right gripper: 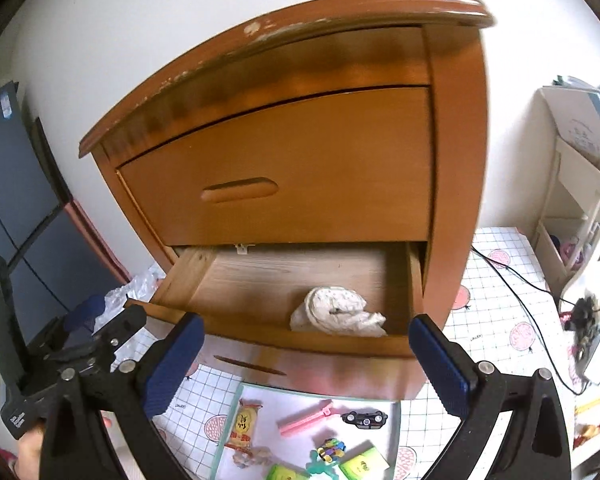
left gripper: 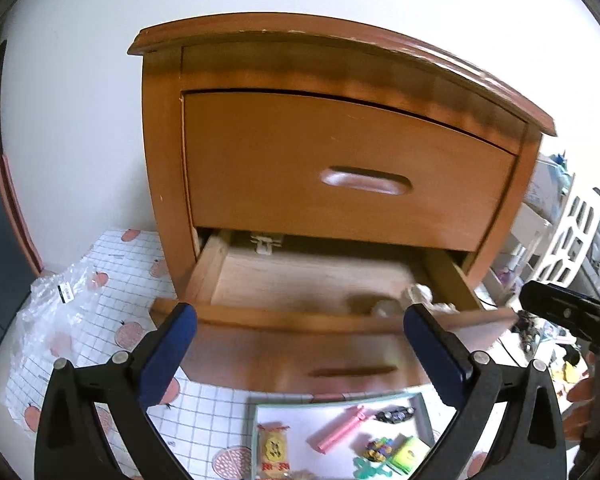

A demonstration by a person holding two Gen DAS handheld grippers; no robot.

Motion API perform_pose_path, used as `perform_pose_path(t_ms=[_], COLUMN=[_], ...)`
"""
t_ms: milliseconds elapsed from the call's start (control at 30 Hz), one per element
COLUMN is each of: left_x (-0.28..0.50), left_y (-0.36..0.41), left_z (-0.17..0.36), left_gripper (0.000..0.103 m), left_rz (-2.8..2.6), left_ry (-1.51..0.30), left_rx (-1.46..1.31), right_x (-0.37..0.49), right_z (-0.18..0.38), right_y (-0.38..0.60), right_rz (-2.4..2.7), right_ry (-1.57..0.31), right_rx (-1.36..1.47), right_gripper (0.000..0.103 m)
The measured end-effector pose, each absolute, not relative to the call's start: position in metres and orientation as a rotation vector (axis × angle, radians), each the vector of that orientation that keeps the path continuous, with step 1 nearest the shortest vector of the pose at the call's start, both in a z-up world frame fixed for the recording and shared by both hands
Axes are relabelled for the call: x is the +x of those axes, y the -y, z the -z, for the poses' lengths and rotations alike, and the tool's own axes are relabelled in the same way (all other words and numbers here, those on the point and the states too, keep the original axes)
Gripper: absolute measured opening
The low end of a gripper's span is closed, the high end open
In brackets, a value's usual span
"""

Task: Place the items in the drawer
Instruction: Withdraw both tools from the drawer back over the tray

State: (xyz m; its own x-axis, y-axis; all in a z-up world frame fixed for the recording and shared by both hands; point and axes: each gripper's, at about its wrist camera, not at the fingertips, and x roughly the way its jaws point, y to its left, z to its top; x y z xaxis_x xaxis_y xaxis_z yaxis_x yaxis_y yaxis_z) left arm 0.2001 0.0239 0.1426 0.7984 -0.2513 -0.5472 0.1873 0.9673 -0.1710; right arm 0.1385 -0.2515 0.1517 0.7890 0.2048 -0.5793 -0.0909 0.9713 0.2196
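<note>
A wooden nightstand has its lower drawer pulled out. A crumpled white cloth lies in the drawer's front right corner and also shows as the cloth in the left wrist view. In front on the floor mat, a shallow tray holds a snack packet, a pink clip, a black toy car and green packets. My left gripper and my right gripper both hang open before the drawer front, with nothing between their blue pads.
The upper drawer is closed. A clear plastic bag lies left of the nightstand on the checked mat. A white shelf unit and a black cable are on the right, a dark cabinet on the left.
</note>
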Motion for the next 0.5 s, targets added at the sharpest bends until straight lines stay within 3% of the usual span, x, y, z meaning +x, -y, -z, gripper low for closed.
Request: perform_pose_path(t_ms=[333,500], left_x=[0.163,0.153], left_y=[-0.014,-0.005], left_z=[-0.097,-0.052], left_gripper=[0.103,0.103], left_rz=[0.320,0.292], left_ry=[-0.664,-0.779], left_rx=[-0.203,-0.220], right_x=[0.103,0.091], right_z=[-0.092,-0.048], right_y=[0.246,0.238], right_rz=[-0.170,-0.152], right_ry=[-0.684,-0.738], right_rx=[0.178,0.164], right_gripper=[0.103,0.103])
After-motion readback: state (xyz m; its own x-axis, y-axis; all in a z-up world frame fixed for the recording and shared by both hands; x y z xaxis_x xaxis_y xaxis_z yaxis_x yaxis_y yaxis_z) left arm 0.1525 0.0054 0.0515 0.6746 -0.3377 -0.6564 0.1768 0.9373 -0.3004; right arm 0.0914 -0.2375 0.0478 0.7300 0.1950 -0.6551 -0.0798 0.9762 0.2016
